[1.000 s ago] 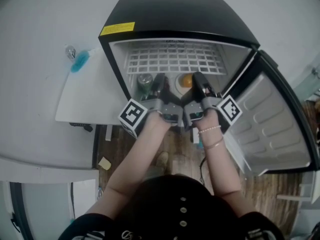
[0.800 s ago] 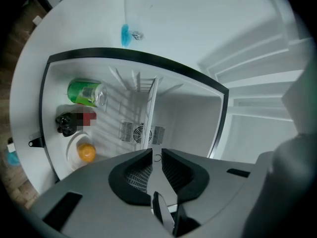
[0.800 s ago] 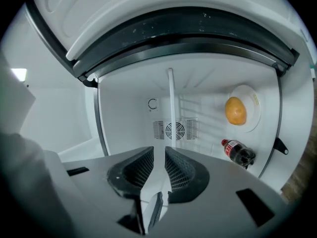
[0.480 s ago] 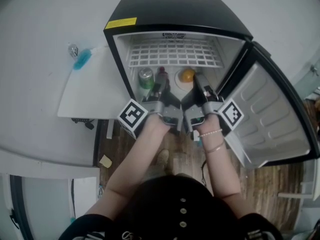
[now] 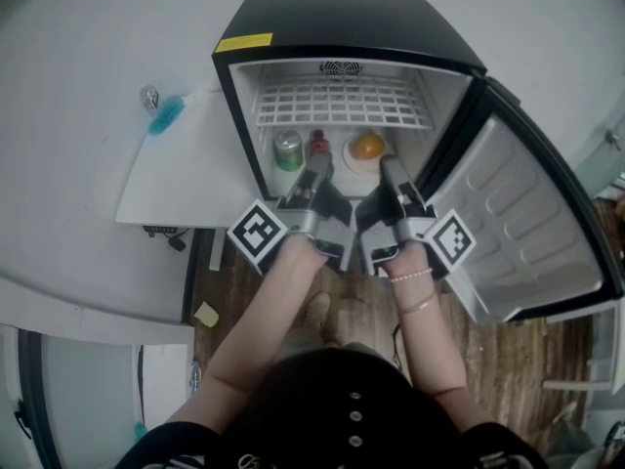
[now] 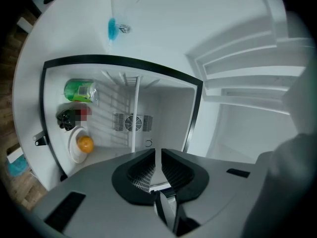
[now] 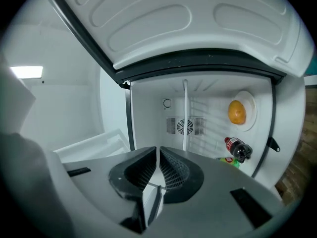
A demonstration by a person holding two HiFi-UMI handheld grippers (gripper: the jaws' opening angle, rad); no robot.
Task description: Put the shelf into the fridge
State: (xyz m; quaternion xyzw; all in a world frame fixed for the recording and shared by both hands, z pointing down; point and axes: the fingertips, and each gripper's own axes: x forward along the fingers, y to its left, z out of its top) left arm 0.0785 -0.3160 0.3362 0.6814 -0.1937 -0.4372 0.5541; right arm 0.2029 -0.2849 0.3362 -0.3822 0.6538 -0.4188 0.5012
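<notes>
The white wire shelf (image 5: 337,102) lies level in the upper part of the open black mini fridge (image 5: 342,22). It shows edge-on as a thin white bar, the shelf (image 6: 133,114) in the left gripper view and the shelf (image 7: 184,114) in the right. Below it stand a green can (image 5: 287,150), a dark bottle (image 5: 318,145) and an orange (image 5: 368,147) on a white plate. My left gripper (image 5: 318,161) and right gripper (image 5: 390,166) hover side by side just in front of the lower compartment. Both the left gripper (image 6: 158,155) and the right gripper (image 7: 157,155) are shut, holding nothing.
The fridge door (image 5: 527,233) hangs open to the right, its white inner racks facing me. A white board (image 5: 186,179) with a blue brush (image 5: 164,116) lies left of the fridge. Wooden floor (image 5: 342,301) runs under my arms.
Both grippers have drawn back toward me, out of the lower compartment. The can, bottle and orange now show fully. The shelf has stayed in place.
</notes>
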